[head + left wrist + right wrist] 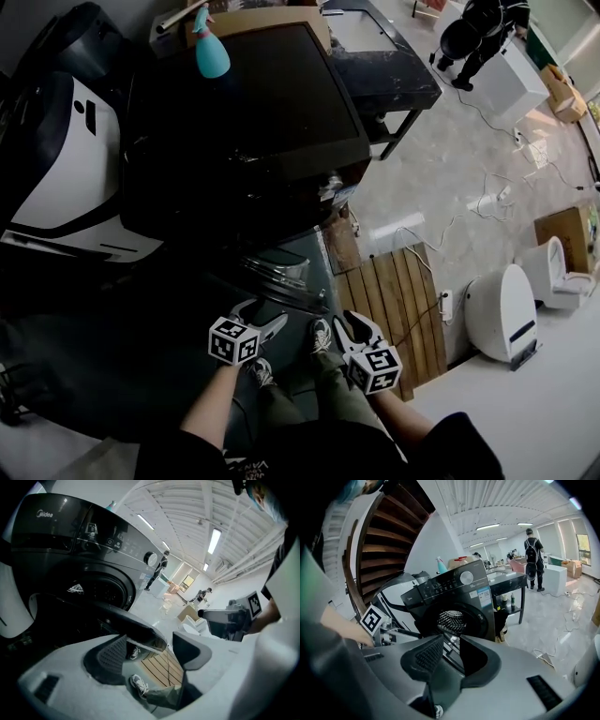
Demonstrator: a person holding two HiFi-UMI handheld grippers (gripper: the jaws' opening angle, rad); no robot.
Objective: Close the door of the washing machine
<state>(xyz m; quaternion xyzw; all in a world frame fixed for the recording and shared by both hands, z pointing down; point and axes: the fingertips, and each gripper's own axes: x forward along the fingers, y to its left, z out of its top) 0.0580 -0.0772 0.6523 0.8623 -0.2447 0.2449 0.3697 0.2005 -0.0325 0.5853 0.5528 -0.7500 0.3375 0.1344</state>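
A dark front-loading washing machine [234, 122] stands ahead of me, and its round door [281, 272] hangs open toward me. The left gripper [262, 319] is right at the door's lower edge. In the left gripper view its jaws [150, 653] stand apart, and the door's rim [136, 630] runs across the gap without a pad clearly pressing on it. To the right of the door hovers the right gripper [354, 323]. Its jaws [451, 653] show a narrow gap with nothing in it, pointing at the open drum [452, 620].
A teal spray bottle [211, 52] stands on the machine's top. A white and black appliance [56, 169] sits at the left and a black table [384, 75] behind. A wooden slat platform [394, 300], floor cables and a white device [502, 314] lie right. A person [478, 37] stands far back.
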